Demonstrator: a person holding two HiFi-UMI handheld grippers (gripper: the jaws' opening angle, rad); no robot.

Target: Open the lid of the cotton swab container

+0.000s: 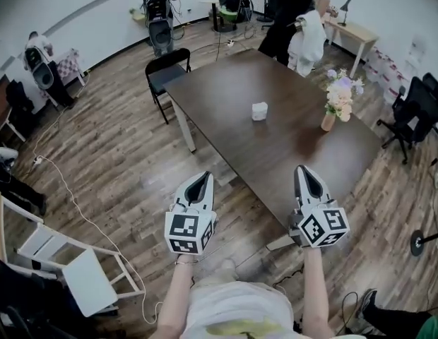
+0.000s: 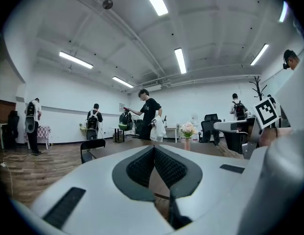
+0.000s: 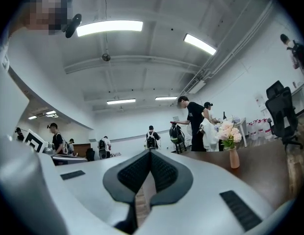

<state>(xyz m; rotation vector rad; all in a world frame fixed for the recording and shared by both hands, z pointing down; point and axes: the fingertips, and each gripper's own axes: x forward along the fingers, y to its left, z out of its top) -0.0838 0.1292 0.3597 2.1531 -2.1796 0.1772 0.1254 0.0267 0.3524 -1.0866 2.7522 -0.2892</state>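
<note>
A small white cotton swab container (image 1: 259,111) stands near the middle of the dark brown table (image 1: 289,147), its lid down. My left gripper (image 1: 199,181) hangs over the wooden floor just off the table's near corner, shut and empty. My right gripper (image 1: 304,172) hovers above the table's near edge, also shut with nothing in it. Both point toward the table, well short of the container. In the left gripper view the jaws (image 2: 154,149) meet at the tip; in the right gripper view the jaws (image 3: 150,154) do the same. The container does not show in either gripper view.
A vase of flowers (image 1: 339,99) stands on the table's right side. A black chair (image 1: 164,73) sits at the far left corner, office chairs (image 1: 417,108) at the right. A person (image 1: 297,16) stands at the table's far end. A white folding chair (image 1: 78,267) and a cable lie left.
</note>
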